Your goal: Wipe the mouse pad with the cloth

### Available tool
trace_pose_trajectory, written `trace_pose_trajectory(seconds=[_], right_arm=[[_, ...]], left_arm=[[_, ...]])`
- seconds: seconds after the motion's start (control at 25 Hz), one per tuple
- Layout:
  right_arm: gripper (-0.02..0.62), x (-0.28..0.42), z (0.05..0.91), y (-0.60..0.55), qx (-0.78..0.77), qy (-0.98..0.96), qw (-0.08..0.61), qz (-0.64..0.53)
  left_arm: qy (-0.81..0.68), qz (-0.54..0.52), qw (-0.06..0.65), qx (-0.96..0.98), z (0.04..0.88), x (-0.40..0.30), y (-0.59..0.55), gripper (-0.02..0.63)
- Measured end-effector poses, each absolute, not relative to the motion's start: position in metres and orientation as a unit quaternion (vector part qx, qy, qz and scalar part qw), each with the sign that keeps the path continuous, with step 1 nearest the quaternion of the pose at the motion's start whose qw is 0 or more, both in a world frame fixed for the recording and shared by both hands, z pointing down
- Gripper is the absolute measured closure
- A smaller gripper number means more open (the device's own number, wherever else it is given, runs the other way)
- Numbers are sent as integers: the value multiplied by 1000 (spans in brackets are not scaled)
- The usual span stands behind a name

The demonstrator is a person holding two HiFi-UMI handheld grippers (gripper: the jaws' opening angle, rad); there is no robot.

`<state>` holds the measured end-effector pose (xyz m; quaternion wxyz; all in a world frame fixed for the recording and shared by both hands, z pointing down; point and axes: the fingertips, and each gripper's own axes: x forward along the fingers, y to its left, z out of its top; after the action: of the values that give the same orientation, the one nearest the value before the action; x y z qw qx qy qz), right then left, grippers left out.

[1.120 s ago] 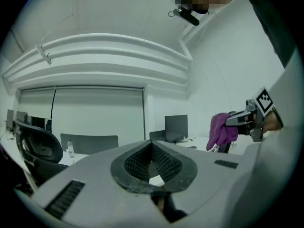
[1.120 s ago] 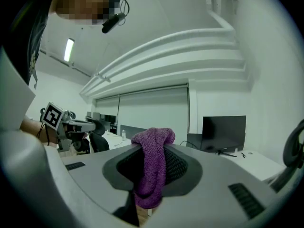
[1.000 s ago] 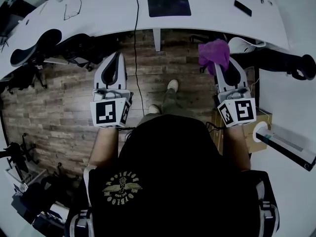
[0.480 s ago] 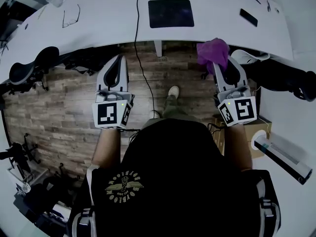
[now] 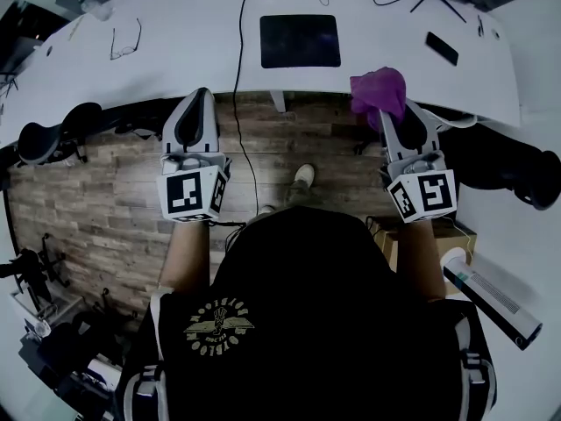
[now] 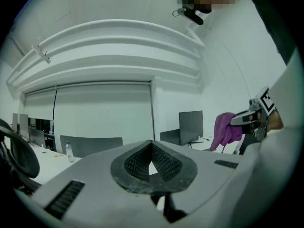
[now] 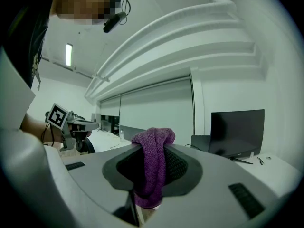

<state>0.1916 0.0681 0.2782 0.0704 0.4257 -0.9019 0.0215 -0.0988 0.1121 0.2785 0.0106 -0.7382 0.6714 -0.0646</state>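
A dark square mouse pad [image 5: 300, 40] lies on the white desk [image 5: 184, 51] ahead of me. My right gripper [image 5: 392, 112] is shut on a purple cloth [image 5: 379, 91], which bunches over its tips just short of the desk's near edge, right of the pad. In the right gripper view the cloth [image 7: 153, 167] hangs between the jaws. My left gripper [image 5: 195, 112] is held at the desk's edge, left of the pad; its jaws meet at the tips with nothing between them [image 6: 151, 161]. From the left gripper view the cloth [image 6: 226, 130] shows at the right.
Glasses [image 5: 127, 38] lie on the desk at the left, a black phone [image 5: 442, 48] at the right. A black cable [image 5: 237, 77] runs off the desk to the wooden floor. Office chairs [image 5: 53, 134] stand left and right. A cardboard box [image 5: 456, 235] sits by my right arm.
I have come closer to the desk; both grippers now reach its near edge. The cloth stays clamped in the right gripper. The left gripper has shifted slightly left.
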Motion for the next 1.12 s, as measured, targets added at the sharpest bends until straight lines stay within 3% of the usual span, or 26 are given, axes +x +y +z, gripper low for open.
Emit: trace_pose_trajectory(seconds=[0.44,1.12], right_arm=[[505,210,262,26,400,-915,52,14],[505,178,278,-3,400,-914,69,24]], left_arm=[[699,-56,26,-713,256,-85,89,604],[687,-60,11,-724,270,-110,52,604]])
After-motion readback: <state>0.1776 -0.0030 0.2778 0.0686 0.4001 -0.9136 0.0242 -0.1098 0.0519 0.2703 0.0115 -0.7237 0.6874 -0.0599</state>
